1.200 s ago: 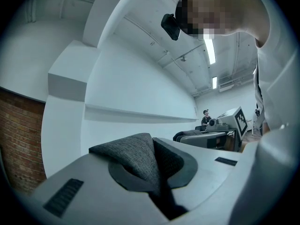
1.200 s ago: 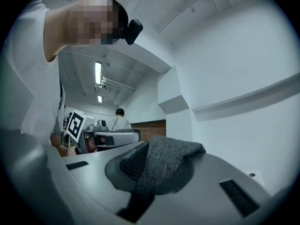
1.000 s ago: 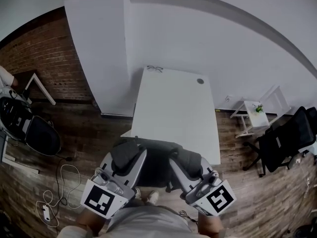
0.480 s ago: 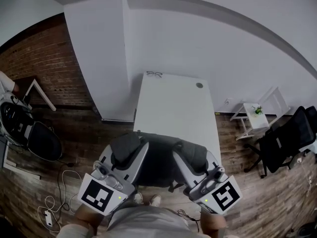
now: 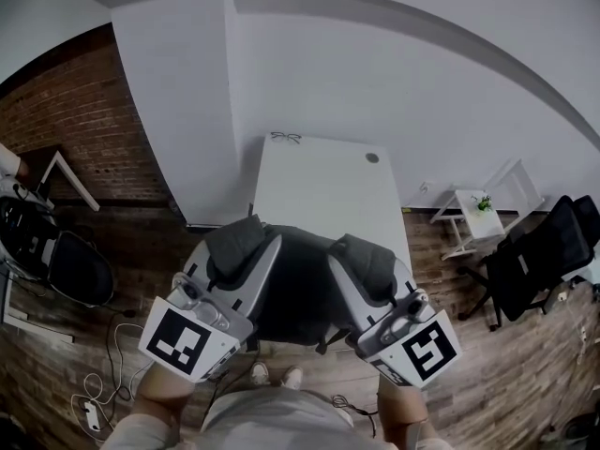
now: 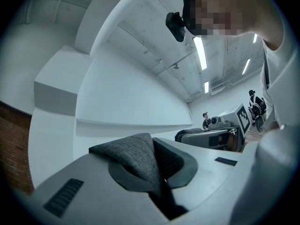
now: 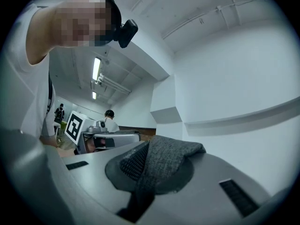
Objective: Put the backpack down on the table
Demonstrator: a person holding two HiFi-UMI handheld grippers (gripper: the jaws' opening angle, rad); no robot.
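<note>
backpack [image 5: 296, 284] shows in the head view as a dark mass hanging between the two grippers at the near end of the white bench [image 5: 323, 190]. it overlaps the bench's near edge, and this view does not show whether its bottom rests on the top. the left gripper [image 5: 242, 244] and the right gripper [image 5: 361, 256] flank it, each with a bunch of grey fabric at its tip. a pair of glasses [image 5: 286, 138] lies at the bench's far end, and a small round disc [image 5: 372, 157] sits near its far right corner.

left gripper view: the jaws are clenched on a fold of grey woven fabric [image 6: 133, 156] from the backpack, pinched tight in the slot.

right gripper view: these jaws are likewise clamped on a grey fabric fold [image 7: 164, 165], with no gap showing.

judging from this, the bag is lifted, held at two points and brought up to the bench's near end. it likely remains to carry it over the top, lower it until it sits, and release both grips.
</note>
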